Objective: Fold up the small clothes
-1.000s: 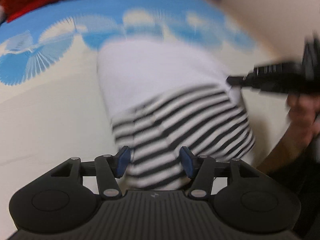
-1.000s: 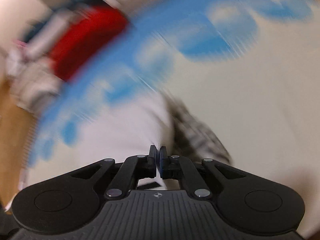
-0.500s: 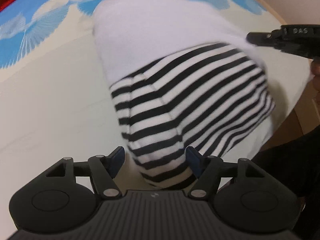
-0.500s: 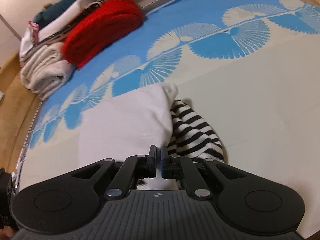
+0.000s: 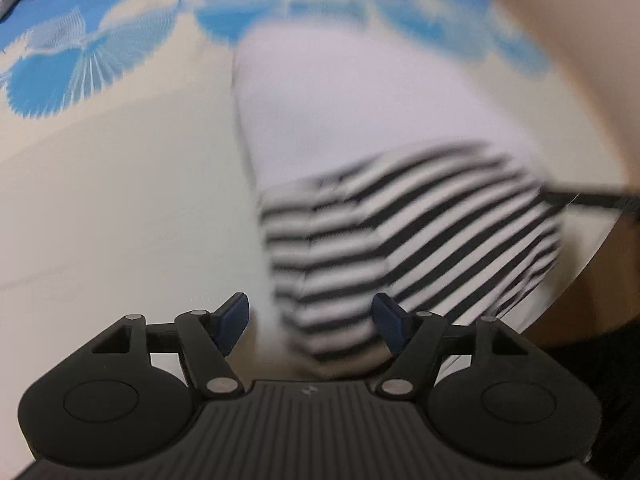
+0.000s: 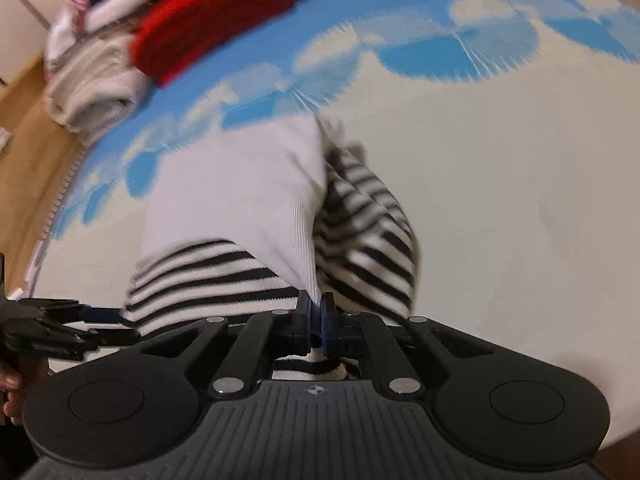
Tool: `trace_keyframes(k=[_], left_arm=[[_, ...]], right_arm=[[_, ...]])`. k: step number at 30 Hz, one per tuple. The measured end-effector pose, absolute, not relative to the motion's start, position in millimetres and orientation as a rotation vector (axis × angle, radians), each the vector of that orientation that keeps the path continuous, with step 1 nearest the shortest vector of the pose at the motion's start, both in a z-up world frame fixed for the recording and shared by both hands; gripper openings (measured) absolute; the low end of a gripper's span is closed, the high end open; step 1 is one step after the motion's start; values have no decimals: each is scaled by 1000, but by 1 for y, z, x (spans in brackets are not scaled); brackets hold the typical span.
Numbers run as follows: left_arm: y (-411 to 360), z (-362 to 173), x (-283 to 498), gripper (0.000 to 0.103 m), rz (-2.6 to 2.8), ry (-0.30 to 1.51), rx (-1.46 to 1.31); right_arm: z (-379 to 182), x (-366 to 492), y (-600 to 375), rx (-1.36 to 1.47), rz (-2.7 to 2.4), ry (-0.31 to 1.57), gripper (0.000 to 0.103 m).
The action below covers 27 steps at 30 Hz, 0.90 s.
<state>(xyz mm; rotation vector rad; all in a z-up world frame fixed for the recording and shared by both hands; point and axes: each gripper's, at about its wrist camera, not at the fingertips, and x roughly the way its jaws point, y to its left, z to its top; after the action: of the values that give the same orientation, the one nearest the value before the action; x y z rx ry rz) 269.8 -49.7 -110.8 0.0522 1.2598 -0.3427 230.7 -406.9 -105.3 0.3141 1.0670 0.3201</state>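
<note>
Right gripper [image 6: 316, 316] clamped on near edge of striped garment [image 6: 224, 276]; left gripper [image 5: 308, 322] jaws apart, straddling its near left corner. Garment runs away lengthwise, white part far, on blue-patterned bedspread [image 6: 500, 184]. Right nearer.

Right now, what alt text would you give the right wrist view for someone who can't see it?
The right gripper, shut, pinches the near edge of a white and black-striped garment lying on a cream and blue patterned cloth. The left gripper reaches the garment from the left, and folded clothes, one red, are stacked at the far left.
</note>
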Motion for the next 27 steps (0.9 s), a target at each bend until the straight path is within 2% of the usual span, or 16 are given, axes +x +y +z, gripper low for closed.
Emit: trace_keyframes(k=[3, 7, 9, 10, 11, 12, 13, 14, 15, 16, 23, 27], left_arm=[[-57, -106, 268, 75, -362, 1242, 89], [-50, -88, 267, 74, -344, 1205, 66], [-42, -70, 271, 74, -342, 1163, 55], [-39, -62, 276, 74, -340, 1140, 40], [-32, -52, 282, 75, -332, 1120, 15], [-27, -46, 286, 75, -327, 1107, -11], [-21, -41, 293, 77, -325, 1099, -42], [-16, -38, 302, 81, -321, 1095, -67], [-12, -36, 310, 83, -312, 1093, -88], [-7, -39, 320, 87, -299, 1096, -114], [14, -118, 373, 87, -188, 1296, -483], [8, -134, 383, 90, -207, 1291, -559]], right_arm=[[-118, 230, -387, 183, 309, 1167, 3], [-104, 234, -382, 215, 300, 1122, 9], [-88, 237, -391, 268, 254, 1057, 26], [-81, 238, -395, 300, 240, 1019, 28], [-74, 239, -400, 333, 240, 979, 36], [-69, 242, -403, 355, 244, 949, 50], [-68, 244, -405, 365, 247, 935, 57], [-69, 249, -404, 363, 255, 940, 69], [-74, 255, -402, 355, 267, 964, 75], [-80, 260, -401, 351, 286, 993, 77], [-129, 296, -383, 295, 250, 1171, 78], [-147, 308, -374, 275, 213, 1217, 80]])
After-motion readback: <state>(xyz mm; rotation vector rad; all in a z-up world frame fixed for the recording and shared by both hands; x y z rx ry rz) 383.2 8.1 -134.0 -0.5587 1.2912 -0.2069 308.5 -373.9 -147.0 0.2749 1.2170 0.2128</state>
